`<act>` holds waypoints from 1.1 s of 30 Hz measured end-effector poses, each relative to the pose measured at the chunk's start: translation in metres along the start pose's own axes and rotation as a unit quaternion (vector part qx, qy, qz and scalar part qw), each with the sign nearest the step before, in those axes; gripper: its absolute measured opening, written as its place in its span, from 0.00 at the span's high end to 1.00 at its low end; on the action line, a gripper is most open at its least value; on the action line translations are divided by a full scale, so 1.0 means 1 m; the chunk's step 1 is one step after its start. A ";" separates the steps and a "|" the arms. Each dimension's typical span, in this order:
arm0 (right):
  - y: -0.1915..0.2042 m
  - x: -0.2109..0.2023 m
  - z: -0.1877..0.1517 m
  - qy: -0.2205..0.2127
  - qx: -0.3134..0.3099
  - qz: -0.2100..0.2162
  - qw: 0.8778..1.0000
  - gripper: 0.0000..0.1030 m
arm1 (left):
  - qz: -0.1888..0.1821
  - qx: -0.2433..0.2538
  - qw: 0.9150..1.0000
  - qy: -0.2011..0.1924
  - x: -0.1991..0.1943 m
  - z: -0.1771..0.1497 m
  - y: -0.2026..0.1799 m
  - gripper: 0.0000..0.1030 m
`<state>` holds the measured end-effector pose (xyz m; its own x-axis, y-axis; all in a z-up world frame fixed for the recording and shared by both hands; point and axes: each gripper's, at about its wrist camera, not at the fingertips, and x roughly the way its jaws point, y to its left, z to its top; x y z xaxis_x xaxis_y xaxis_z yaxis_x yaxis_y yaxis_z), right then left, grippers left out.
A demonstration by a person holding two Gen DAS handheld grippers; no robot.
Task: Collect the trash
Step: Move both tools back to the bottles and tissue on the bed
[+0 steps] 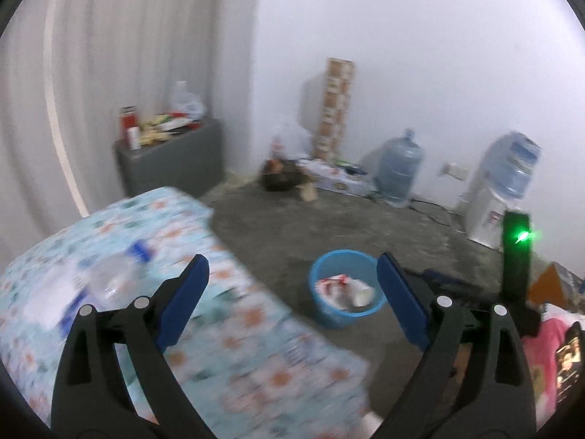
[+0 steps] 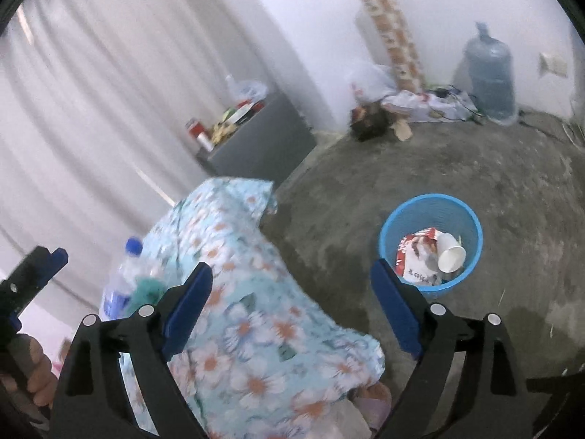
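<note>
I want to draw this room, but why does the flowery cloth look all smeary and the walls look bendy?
In the left wrist view the flowery cloth and plastic bottle are smeared by motion blur; the green light flares. In the right wrist view the blue bin looks sharper, while the fisheye lens curves the curtain and darkens the corners.

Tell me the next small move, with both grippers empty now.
Probably lower the left gripper to the bottle lying on the floral cloth. Both grippers stand open and empty, and the blue bin already holds a cup and wrapper.
</note>
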<state>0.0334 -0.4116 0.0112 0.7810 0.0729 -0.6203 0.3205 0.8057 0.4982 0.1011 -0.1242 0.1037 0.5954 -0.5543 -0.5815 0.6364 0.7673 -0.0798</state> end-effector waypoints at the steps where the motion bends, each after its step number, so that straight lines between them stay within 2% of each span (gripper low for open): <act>1: 0.008 0.001 -0.002 0.007 -0.009 0.001 1.000 0.15 | 0.018 -0.006 1.000 -0.002 -0.007 -0.007 0.012 0.14; 6: 0.041 0.006 -0.014 0.032 -0.049 -0.005 0.998 0.13 | 0.080 -0.034 0.996 0.006 -0.029 -0.035 0.060 0.14; 9: 0.062 0.010 -0.022 0.043 -0.072 -0.009 0.996 0.12 | 0.098 -0.055 0.994 0.010 -0.039 -0.047 0.081 0.14; 13: 0.084 0.018 -0.032 0.061 -0.094 -0.012 0.994 0.11 | 0.108 -0.080 0.991 0.012 -0.045 -0.062 0.103 0.14; 18: 0.104 0.027 -0.044 0.074 -0.114 -0.045 0.990 0.11 | 0.116 -0.101 0.988 0.015 -0.049 -0.078 0.121 0.14; 33: 0.150 0.038 -0.071 0.056 -0.210 -0.124 0.968 0.07 | 0.135 -0.135 0.981 0.014 -0.058 -0.098 0.155 0.14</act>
<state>0.0730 -0.2465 0.0198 0.6379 -0.1087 -0.7624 0.2259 0.9729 0.0503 0.1167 0.0584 0.0462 0.7082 -0.3123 -0.6331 0.3013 0.9448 -0.1289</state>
